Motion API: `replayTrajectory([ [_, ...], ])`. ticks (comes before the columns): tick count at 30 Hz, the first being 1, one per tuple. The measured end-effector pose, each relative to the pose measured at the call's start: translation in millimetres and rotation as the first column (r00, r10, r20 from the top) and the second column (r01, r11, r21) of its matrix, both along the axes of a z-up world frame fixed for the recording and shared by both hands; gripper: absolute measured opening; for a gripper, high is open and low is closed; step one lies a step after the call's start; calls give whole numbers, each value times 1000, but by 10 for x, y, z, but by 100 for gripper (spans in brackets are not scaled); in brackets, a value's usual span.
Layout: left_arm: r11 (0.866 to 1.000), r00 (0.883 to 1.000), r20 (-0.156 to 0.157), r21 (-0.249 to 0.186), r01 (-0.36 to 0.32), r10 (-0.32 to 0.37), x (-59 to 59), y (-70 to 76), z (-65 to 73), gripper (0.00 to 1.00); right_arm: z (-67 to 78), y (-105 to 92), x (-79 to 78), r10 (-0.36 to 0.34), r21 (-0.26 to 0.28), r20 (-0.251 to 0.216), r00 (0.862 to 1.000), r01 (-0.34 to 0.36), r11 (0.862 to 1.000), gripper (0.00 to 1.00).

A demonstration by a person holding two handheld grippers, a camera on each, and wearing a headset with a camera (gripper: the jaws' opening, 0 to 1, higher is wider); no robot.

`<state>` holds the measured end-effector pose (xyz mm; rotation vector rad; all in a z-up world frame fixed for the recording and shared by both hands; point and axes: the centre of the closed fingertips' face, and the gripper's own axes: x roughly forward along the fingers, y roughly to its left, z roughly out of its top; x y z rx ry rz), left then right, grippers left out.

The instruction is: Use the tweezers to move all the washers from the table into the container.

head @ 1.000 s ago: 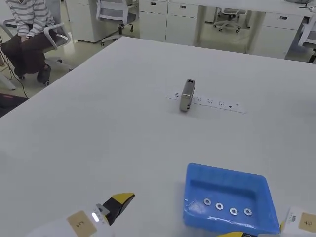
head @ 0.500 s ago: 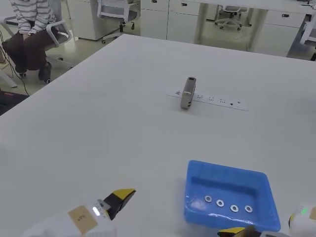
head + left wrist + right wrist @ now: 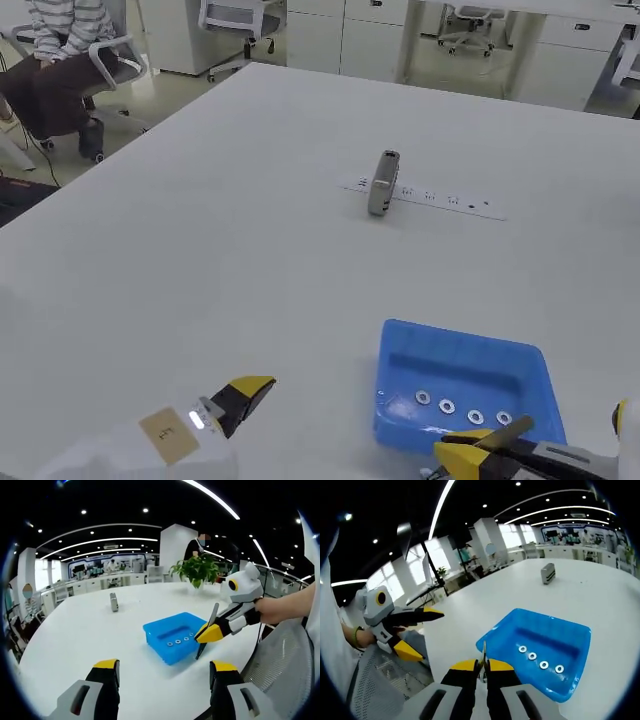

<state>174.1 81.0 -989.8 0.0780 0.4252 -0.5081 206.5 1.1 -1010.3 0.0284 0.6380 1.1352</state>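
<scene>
While the right gripper [image 3: 483, 667] pinched the tweezers [image 3: 483, 652] between nearly closed jaws, the left gripper [image 3: 165, 666] stood wide open, holding nothing.

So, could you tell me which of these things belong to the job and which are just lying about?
Job: tweezers in the shut right gripper; four washers inside the blue container; open left gripper.
Lying about: grey device, white strip on the table, seated person beyond.
</scene>
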Motion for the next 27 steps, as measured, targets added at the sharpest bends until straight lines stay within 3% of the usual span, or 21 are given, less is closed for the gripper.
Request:
replayTrajectory([
  [14, 1000, 1000, 3, -7, -1, 1, -1, -1, 10, 74, 285, 71, 111, 34, 30, 68, 997, -36, 999, 3],
  [27, 1000, 1000, 4, -7, 0, 0, 2, -1, 13, 74, 240, 128, 464, -27, 80, 23, 999, 25, 997, 3],
])
